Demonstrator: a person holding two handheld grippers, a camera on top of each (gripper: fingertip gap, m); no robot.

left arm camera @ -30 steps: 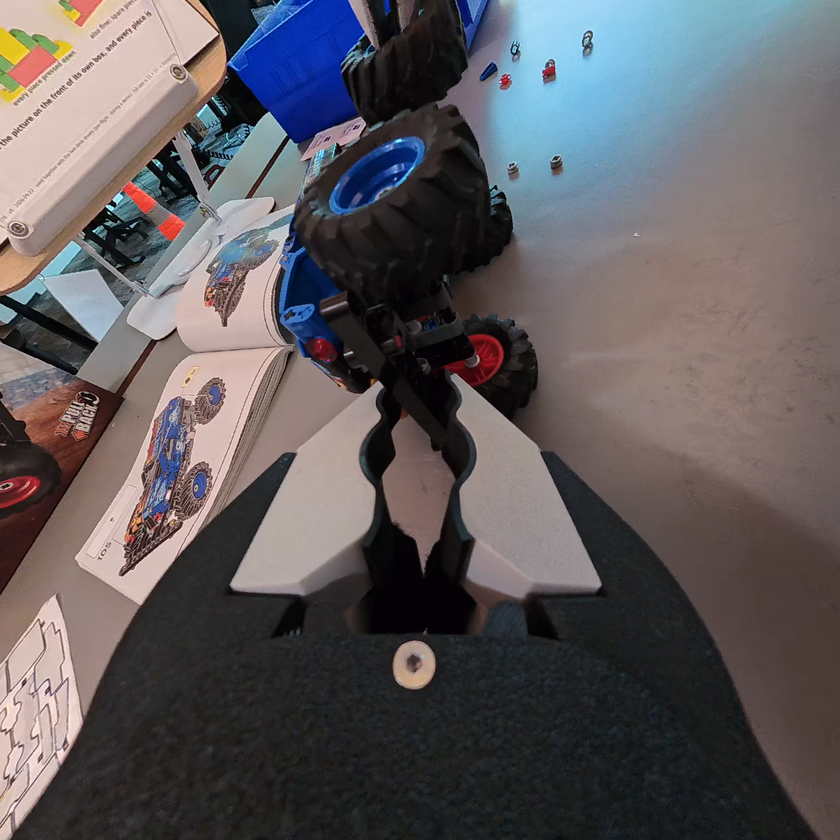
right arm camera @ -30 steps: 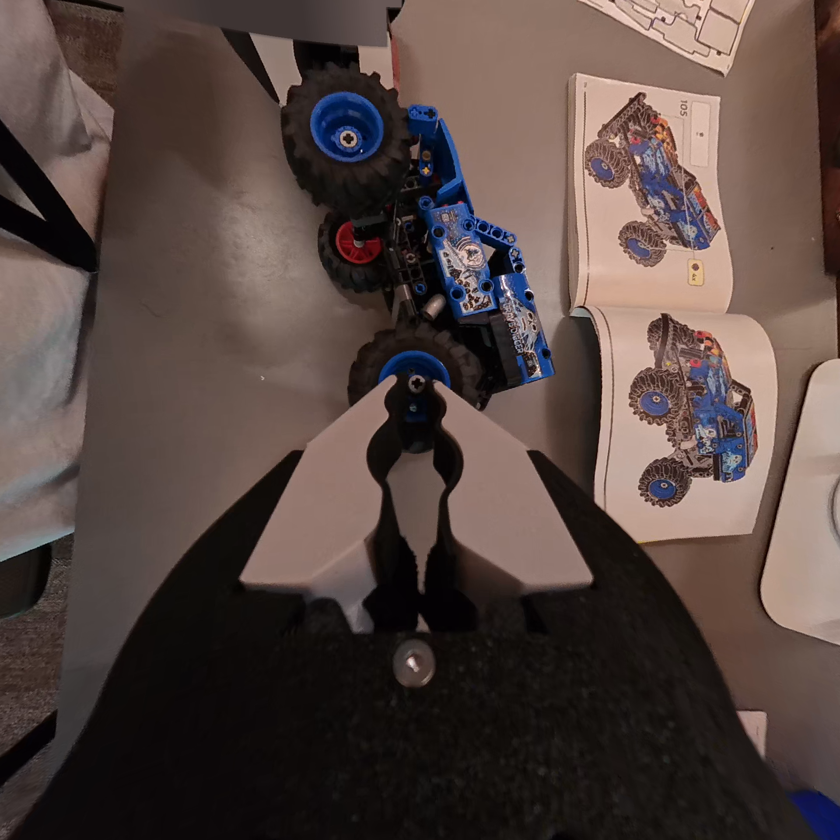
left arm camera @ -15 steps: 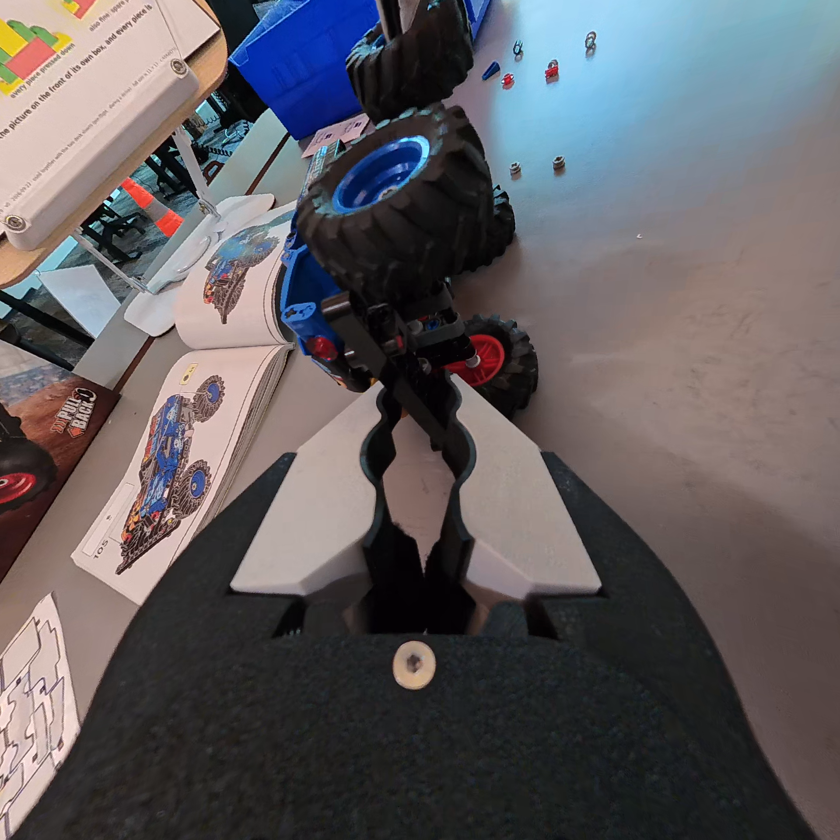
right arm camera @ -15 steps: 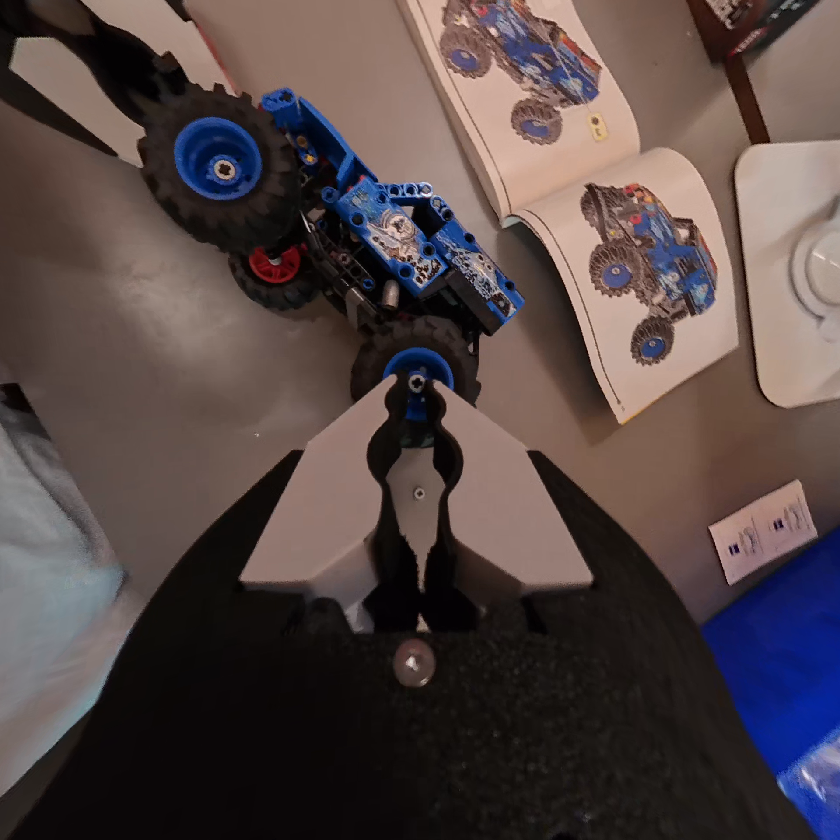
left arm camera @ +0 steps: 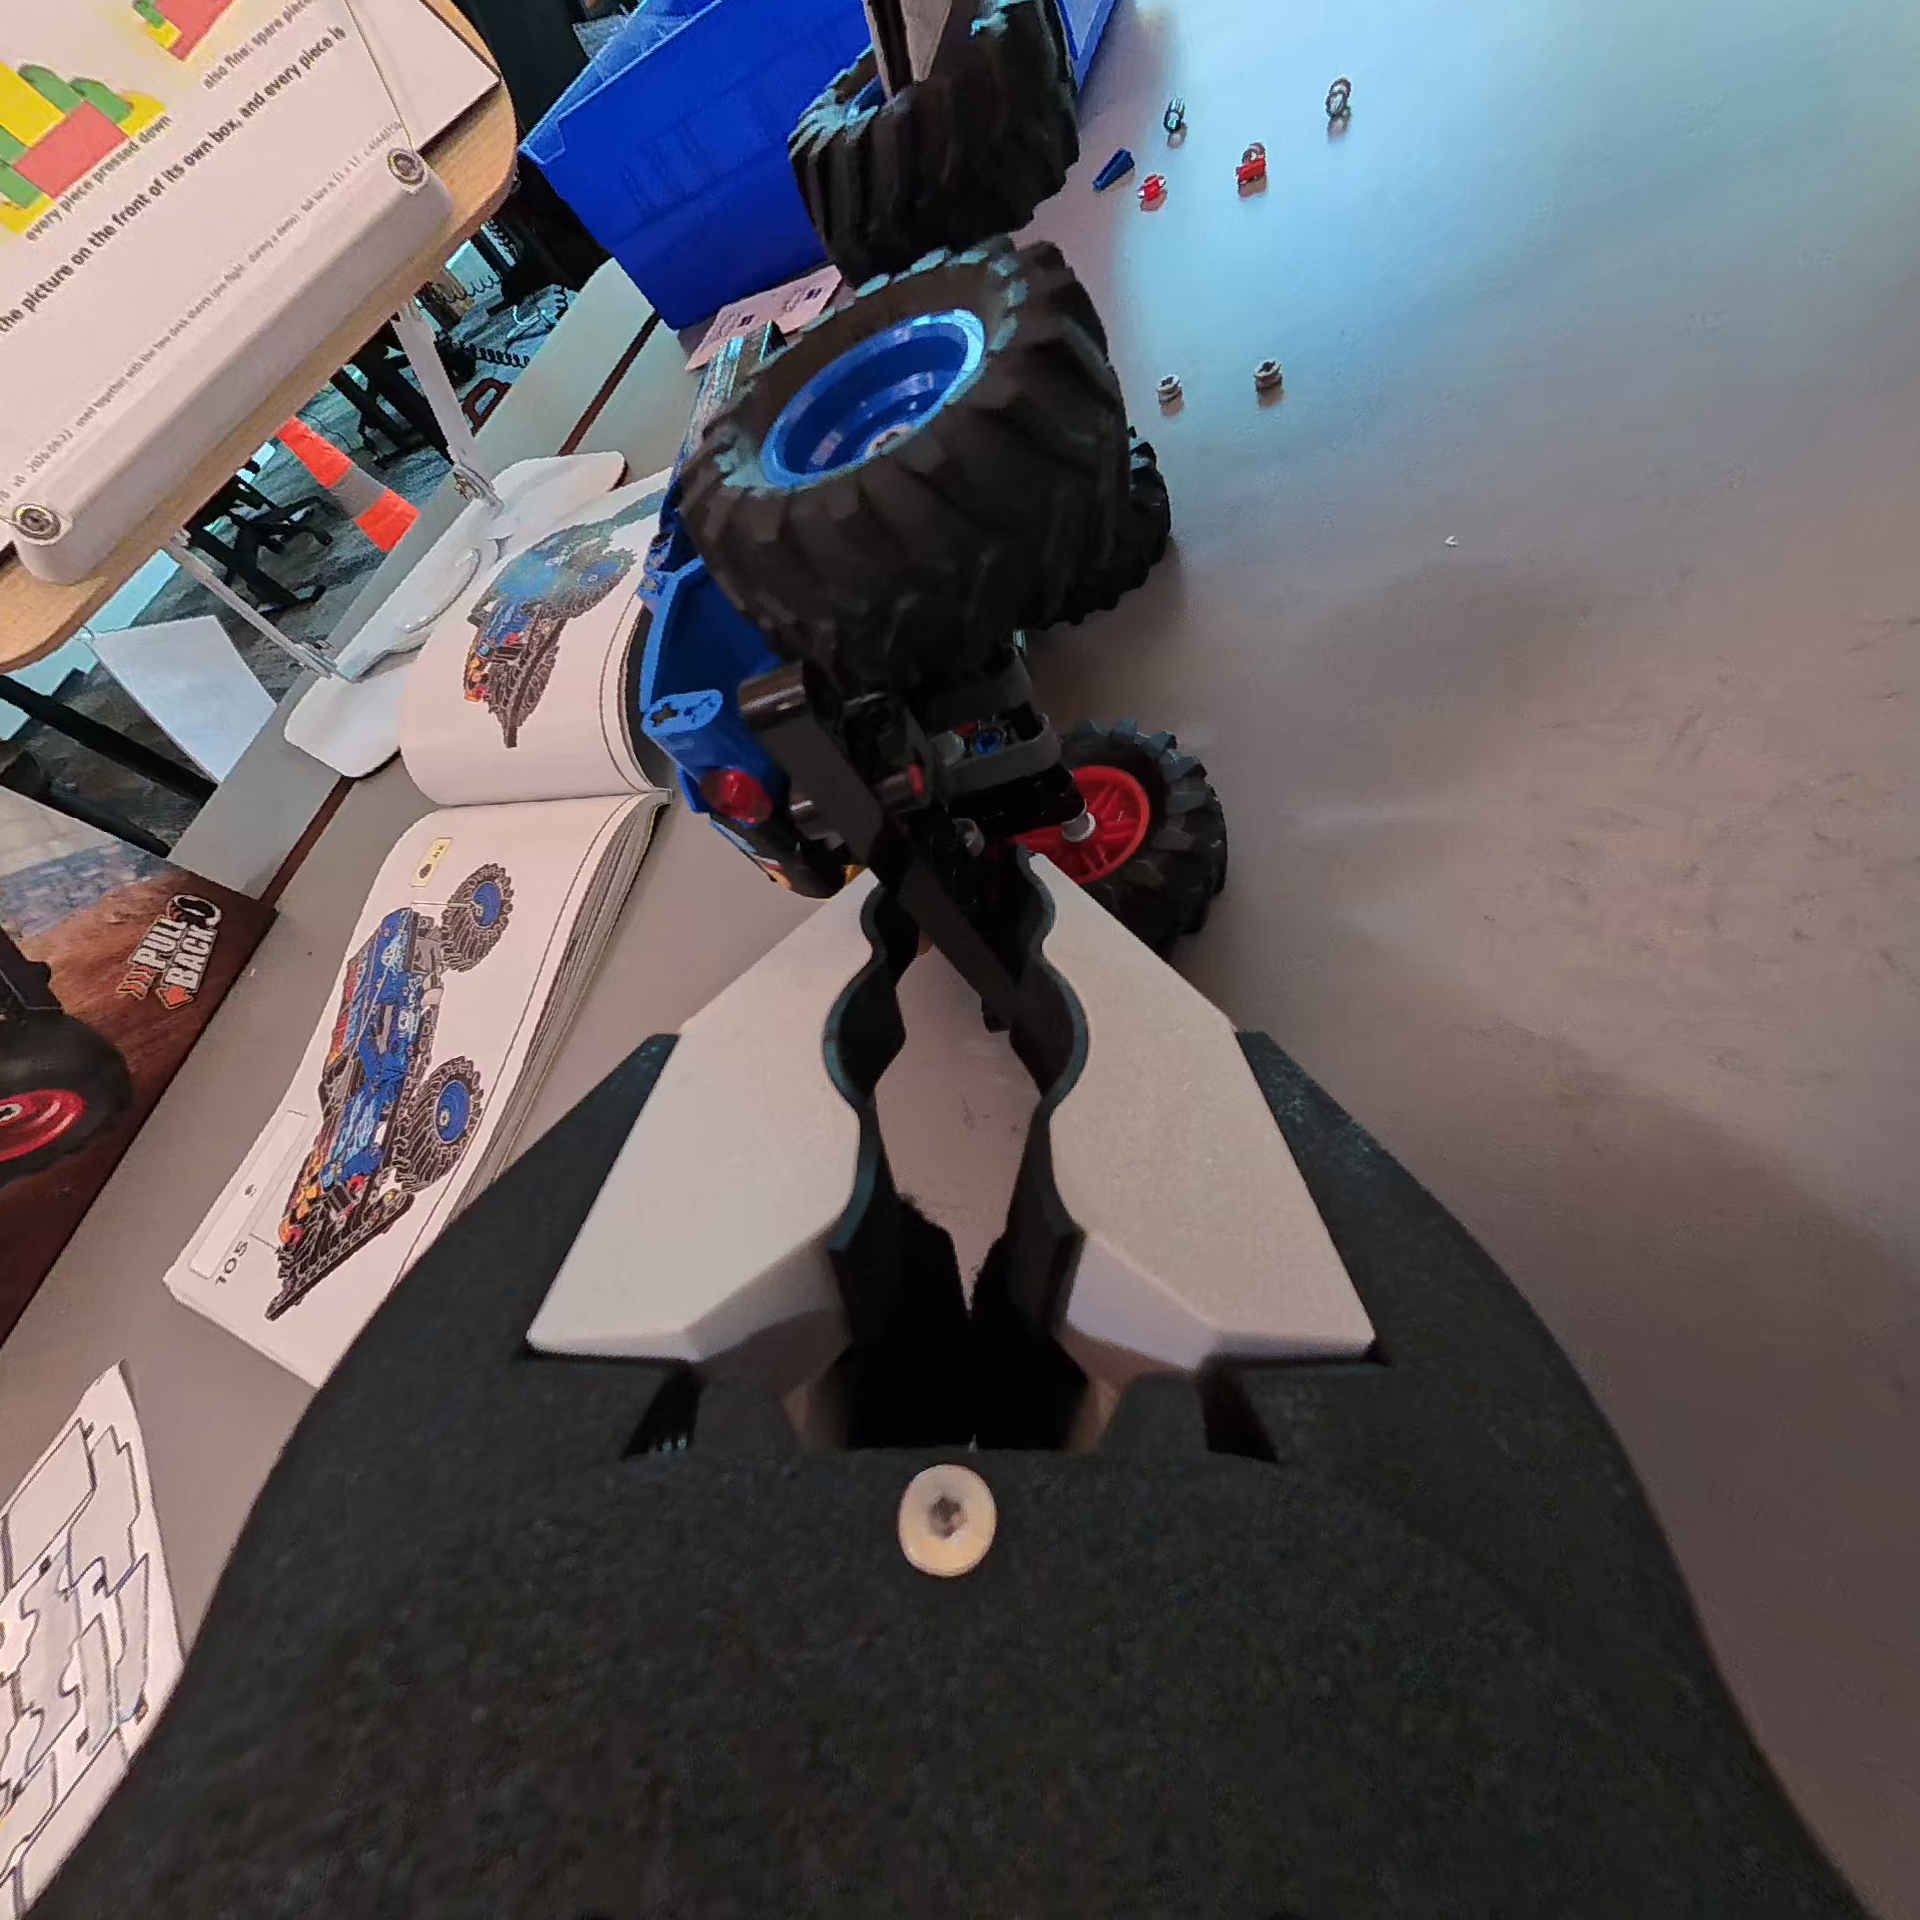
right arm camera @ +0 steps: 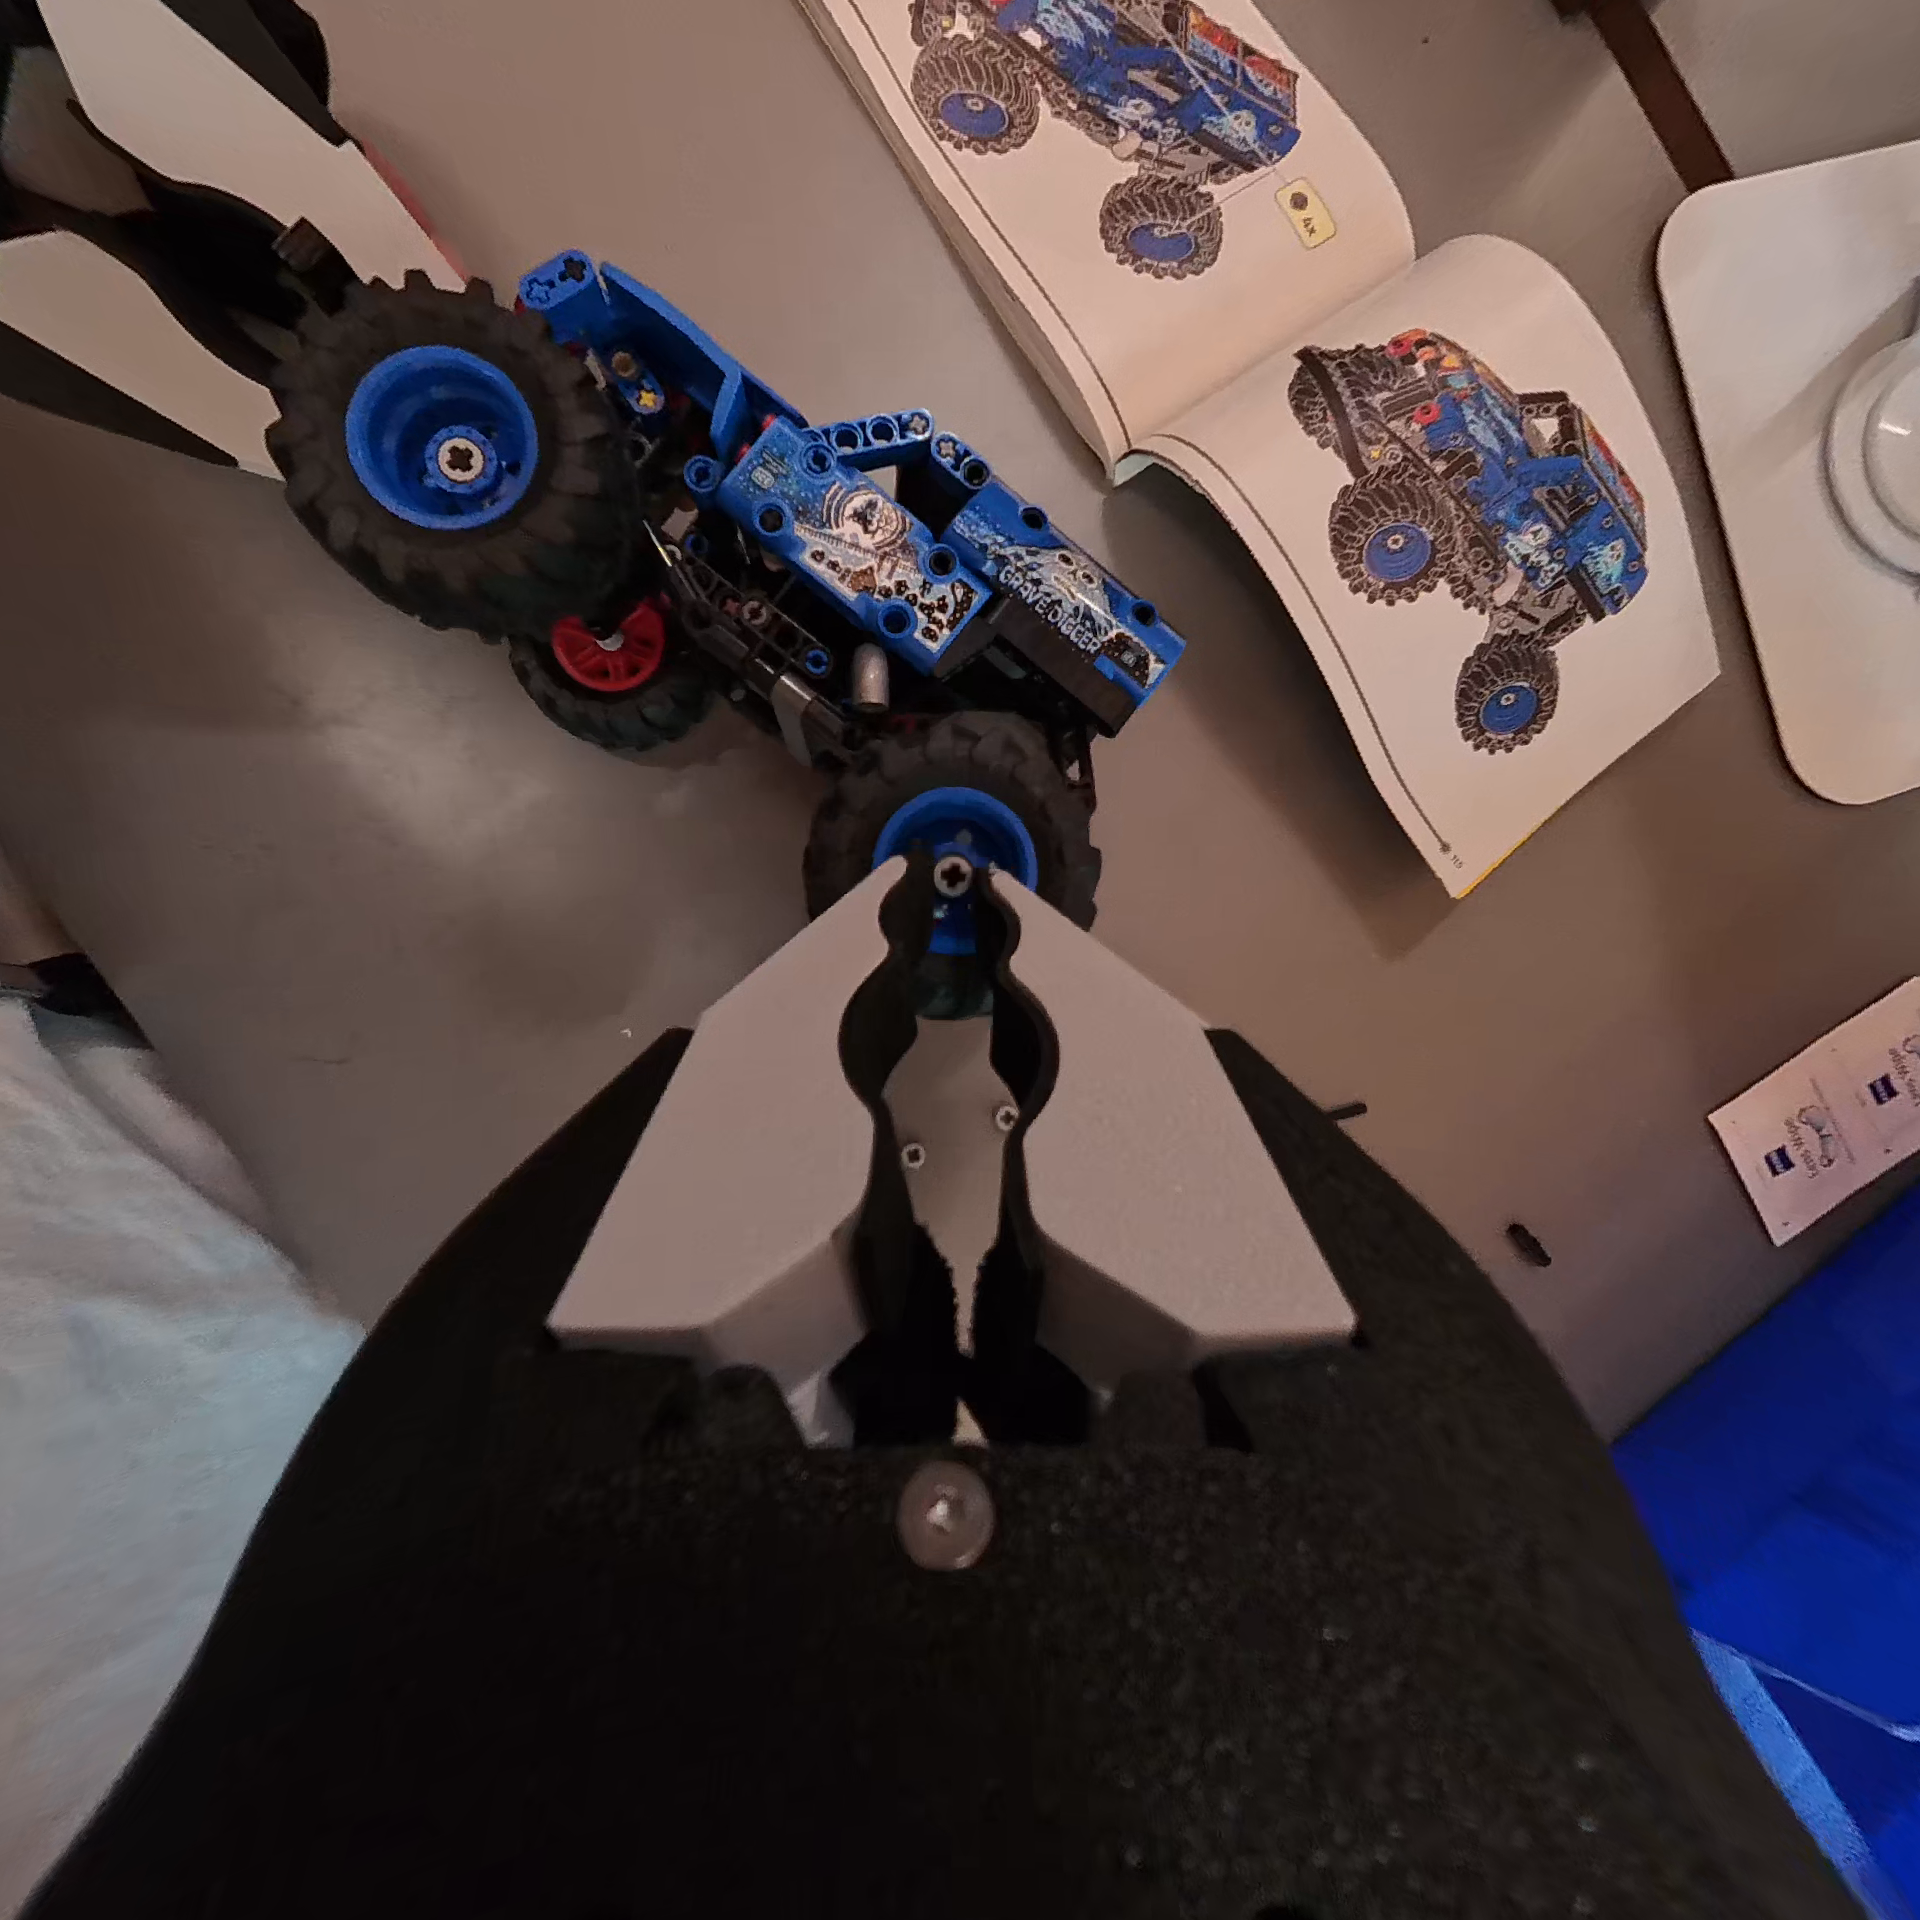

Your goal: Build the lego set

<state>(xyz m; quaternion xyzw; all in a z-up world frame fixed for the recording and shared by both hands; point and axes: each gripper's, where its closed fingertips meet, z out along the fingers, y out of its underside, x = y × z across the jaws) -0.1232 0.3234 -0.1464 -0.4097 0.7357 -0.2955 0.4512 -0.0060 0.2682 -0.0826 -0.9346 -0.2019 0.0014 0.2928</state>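
A blue lego monster truck (right arm camera: 883,551) lies tilted on its side on the grey table (right arm camera: 312,831). My left gripper (left arm camera: 951,899) is shut on a black beam at the truck's rear end, under a big blue-hubbed wheel (left arm camera: 904,457) and beside a small red wheel (left arm camera: 1122,821). My right gripper (right arm camera: 948,883) is shut on the hub of another blue-hubbed wheel (right arm camera: 956,821) at the truck's other end. That wheel shows at the top of the left wrist view (left arm camera: 935,145). The left gripper shows at the top left of the right wrist view (right arm camera: 208,239).
An open instruction booklet (right arm camera: 1455,468) lies beside the truck. A blue bin (left arm camera: 686,156) stands behind it, and a white stand base (right arm camera: 1818,416) is past the booklet. Small loose parts (left arm camera: 1247,166) lie on the table at the far right. The set's box (left arm camera: 62,1039) is at the left. One gripper's finger ends stand about 15 centimeters off the other's.
The right gripper has swung around while keeping hold of the wheel, so the truck and booklet look turned in its view. The left gripper's hold and place are almost unchanged.
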